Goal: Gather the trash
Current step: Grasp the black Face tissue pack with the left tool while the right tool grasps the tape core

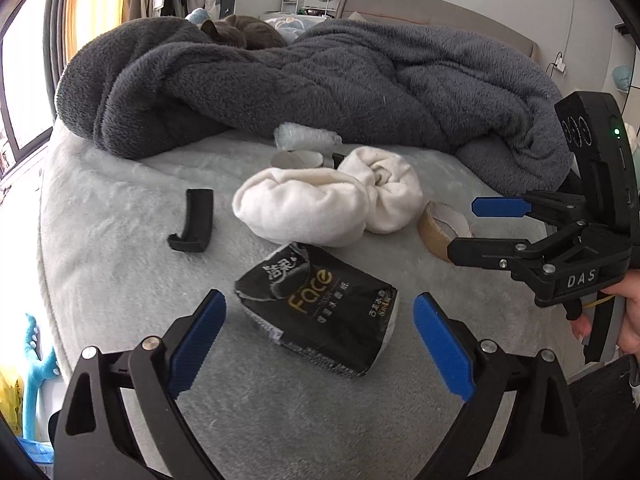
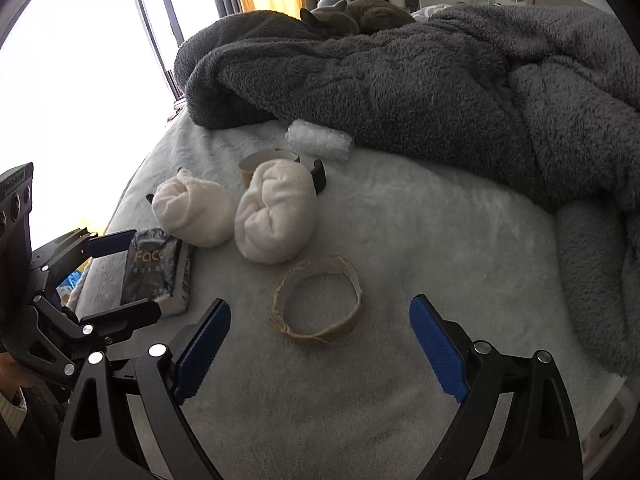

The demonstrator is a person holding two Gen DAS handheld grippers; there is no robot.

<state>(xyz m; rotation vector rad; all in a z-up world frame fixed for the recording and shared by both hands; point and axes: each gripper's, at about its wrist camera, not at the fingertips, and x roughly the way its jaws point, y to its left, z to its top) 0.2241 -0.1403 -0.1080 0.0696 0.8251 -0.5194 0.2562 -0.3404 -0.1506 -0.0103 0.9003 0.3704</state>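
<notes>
A black tissue pack marked "Face" [image 1: 320, 308] lies on the pale bed cover, just ahead of my open, empty left gripper [image 1: 320, 344]; it also shows in the right wrist view [image 2: 154, 270]. An empty brown tape ring [image 2: 318, 300] lies flat just ahead of my open, empty right gripper [image 2: 320, 350]; in the left wrist view the ring [image 1: 438, 226] sits by the right gripper [image 1: 464, 226]. A bubble-wrap roll [image 2: 320, 140], a cardboard ring [image 2: 266, 160] and a black plastic piece [image 1: 194, 220] lie farther out.
Two rolled white socks [image 2: 276, 216] [image 2: 192, 212] lie mid-bed. A heaped dark grey blanket [image 1: 320, 80] covers the far side, with a cat [image 1: 244, 32] on it. The bed's left edge drops off toward a window [image 2: 80, 80].
</notes>
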